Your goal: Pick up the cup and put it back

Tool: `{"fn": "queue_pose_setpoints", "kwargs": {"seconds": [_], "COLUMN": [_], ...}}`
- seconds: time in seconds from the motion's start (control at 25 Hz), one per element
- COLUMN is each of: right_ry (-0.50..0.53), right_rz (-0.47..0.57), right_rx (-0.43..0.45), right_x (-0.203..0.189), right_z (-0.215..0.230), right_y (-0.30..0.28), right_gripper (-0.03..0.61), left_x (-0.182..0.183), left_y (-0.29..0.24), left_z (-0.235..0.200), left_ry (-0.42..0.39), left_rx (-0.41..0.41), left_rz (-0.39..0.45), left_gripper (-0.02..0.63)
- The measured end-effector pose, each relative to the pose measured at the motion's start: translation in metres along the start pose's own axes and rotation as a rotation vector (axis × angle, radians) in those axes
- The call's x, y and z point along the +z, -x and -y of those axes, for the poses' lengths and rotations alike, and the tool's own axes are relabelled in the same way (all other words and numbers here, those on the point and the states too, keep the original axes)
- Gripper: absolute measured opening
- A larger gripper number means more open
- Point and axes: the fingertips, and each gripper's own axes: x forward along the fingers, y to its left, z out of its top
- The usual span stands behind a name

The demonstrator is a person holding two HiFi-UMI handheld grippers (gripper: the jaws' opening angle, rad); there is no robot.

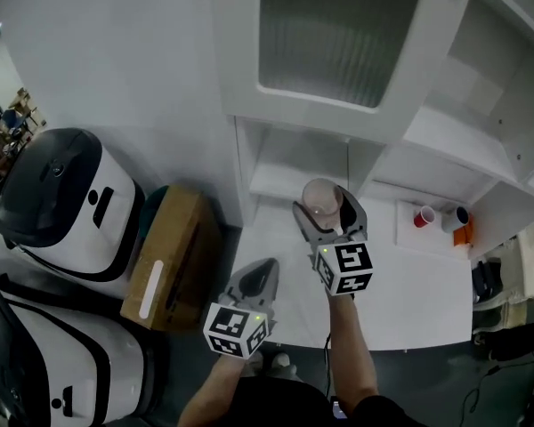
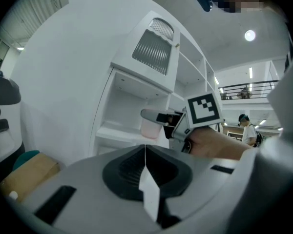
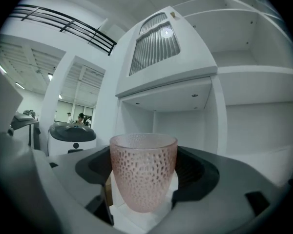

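Near the white shelves, one pink cup sits pinched inside the right gripper; left gripper closed, empty.

Grey moulded-plastic left claw: smooth rounded shell; black ribbed recess behind the jaws; flat white pads. Grey moulded-plastic right claw: same make, grey shell, black recess, white pads. Each carries a white cube printed with black square markers; left cube, right cube; small green lights on the cube faces nearest the jaws. Person: forearms uncovered; dark short sleeve at the right upper arm.
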Motion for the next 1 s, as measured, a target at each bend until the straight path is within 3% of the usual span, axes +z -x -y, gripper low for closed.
{"fn": "queue_pose_setpoints", "kwargs": {"seconds": [0.6, 1.0], "right_ry": [0.011, 0.011], "right_rz": [-0.012, -0.016], "right_rx": [-0.092, -0.113], "right_x": [-0.026, -0.034], "right_z": [0.040, 0.043], "right_y": [-0.109, -0.119], "right_gripper": [0.383, 0.383], "left_x": [-0.007, -0.004], "left_y": [-0.002, 0.010], "left_z": [-0.040, -0.048], "left_ry": [0.009, -0.003], "left_rx": [0.065, 0.082], "left_rz": [-0.054, -0.045], "left_gripper": [0.014, 0.014]}}
